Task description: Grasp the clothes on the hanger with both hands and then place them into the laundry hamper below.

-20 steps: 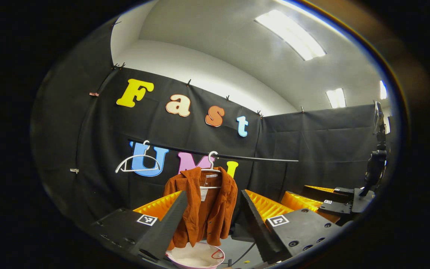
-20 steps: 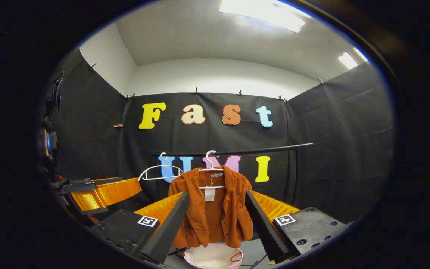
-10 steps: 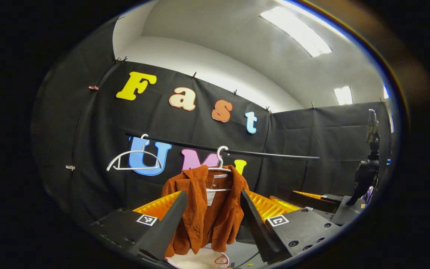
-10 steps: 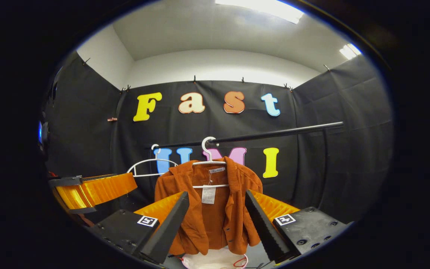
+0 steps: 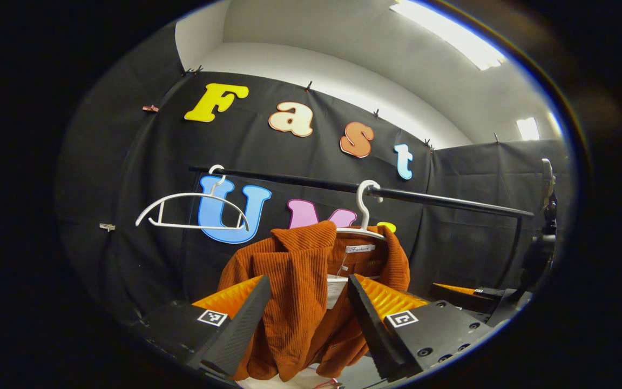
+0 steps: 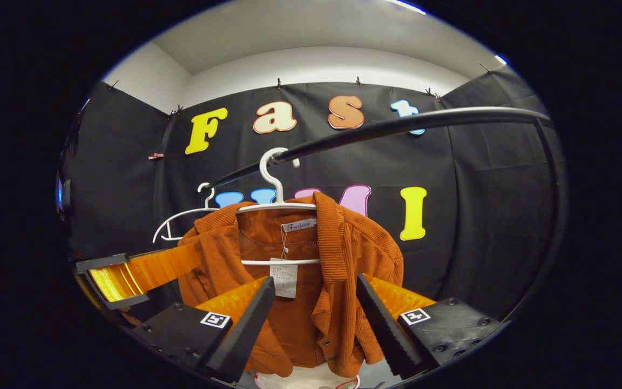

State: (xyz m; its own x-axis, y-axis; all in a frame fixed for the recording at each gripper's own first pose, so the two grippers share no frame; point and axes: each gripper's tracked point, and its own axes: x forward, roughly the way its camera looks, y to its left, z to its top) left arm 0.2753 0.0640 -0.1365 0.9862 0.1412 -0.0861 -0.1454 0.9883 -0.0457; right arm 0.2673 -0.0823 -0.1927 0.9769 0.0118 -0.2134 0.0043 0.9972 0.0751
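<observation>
While both my grippers sit short of the garment, nothing is gripped yet. Left gripper (image 5: 309, 319): fingers spread wide, empty, w/ the jacket (image 5: 300, 302) framed between them. Right gripper (image 6: 313, 324): same config, wide apart, empty.

Location: rust-orange corduroy jacket (image 6: 311, 281) hangs on a white hanger (image 6: 276, 202) hooked over the black rail (image 6: 397, 127). A second, bare hanger (image 5: 192, 208) hangs further along the rail. A sliver of the pale hamper (image 6: 305, 378) shows directly under the hem.

Handling est.:
- Soft, limp fabric; no stiffness, will sag and fold once off the hanger.
- Light to moderate wt; the ribbed cloth should give fair friction, low slip risk.
- Not fragile. Paper tag (image 6: 284, 278) dangles inside the collar; avoid pinching the tag alone.

Grip pts (judgement): one shoulder per gripper, just below the hanger arms, taking a thick fold of cloth. Front panels hang open, so a pinch low on one panel would likely let the rest trail. Lift clear of the hanger ends before lowering.
</observation>
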